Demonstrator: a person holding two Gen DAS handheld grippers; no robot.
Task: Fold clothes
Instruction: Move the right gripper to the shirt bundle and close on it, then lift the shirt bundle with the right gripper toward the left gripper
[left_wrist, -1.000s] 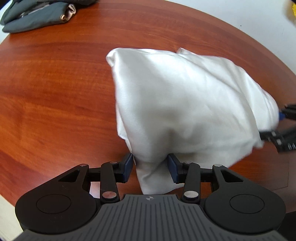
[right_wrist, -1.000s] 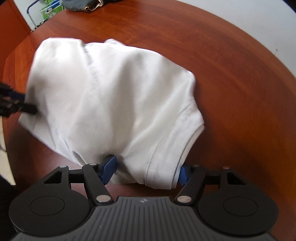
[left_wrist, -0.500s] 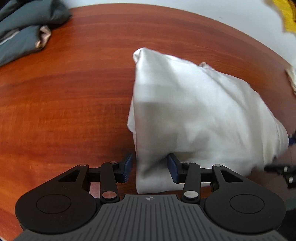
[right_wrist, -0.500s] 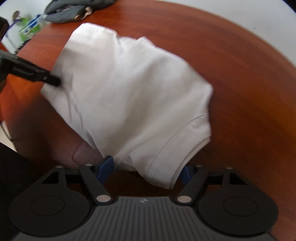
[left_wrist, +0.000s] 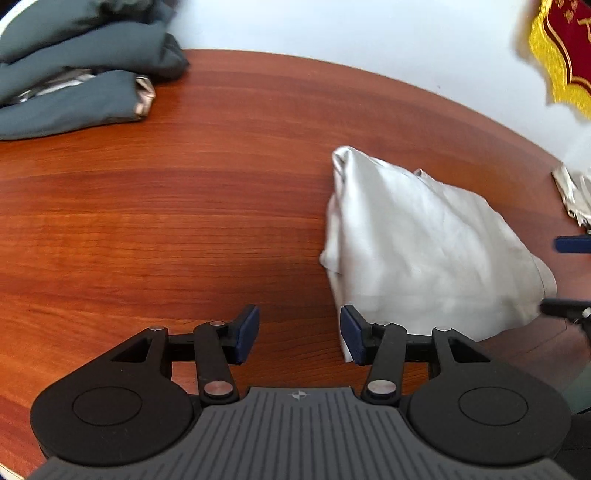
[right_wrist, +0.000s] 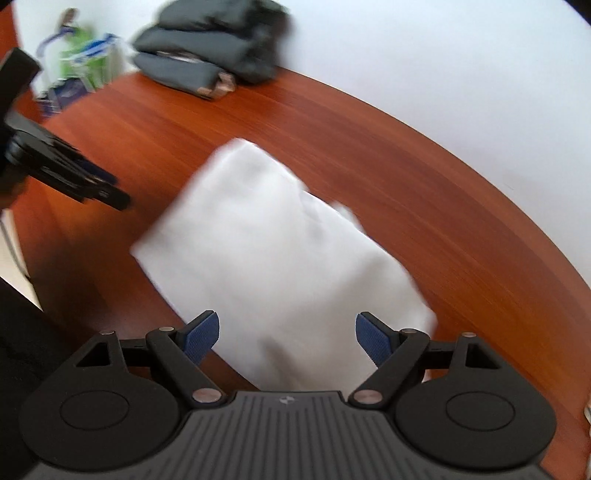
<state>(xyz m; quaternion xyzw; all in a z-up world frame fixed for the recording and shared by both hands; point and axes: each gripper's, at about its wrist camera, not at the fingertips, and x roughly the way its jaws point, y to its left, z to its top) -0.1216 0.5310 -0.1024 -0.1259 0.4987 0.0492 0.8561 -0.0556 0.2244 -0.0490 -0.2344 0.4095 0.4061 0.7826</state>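
Both spread: left gripper (left_wrist: 299, 334), right gripper (right_wrist: 287, 338), folded white shirt (right_wrist: 280, 254), table (left_wrist: 166, 221), no legible writing.

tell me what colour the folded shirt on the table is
White; the folded shirt shows most sharply in the left wrist view.

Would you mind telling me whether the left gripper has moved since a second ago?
Yes. The left gripper has let go of the white shirt and drawn off to its left, toward the dark folded clothes; its jaws now stand open over the table.
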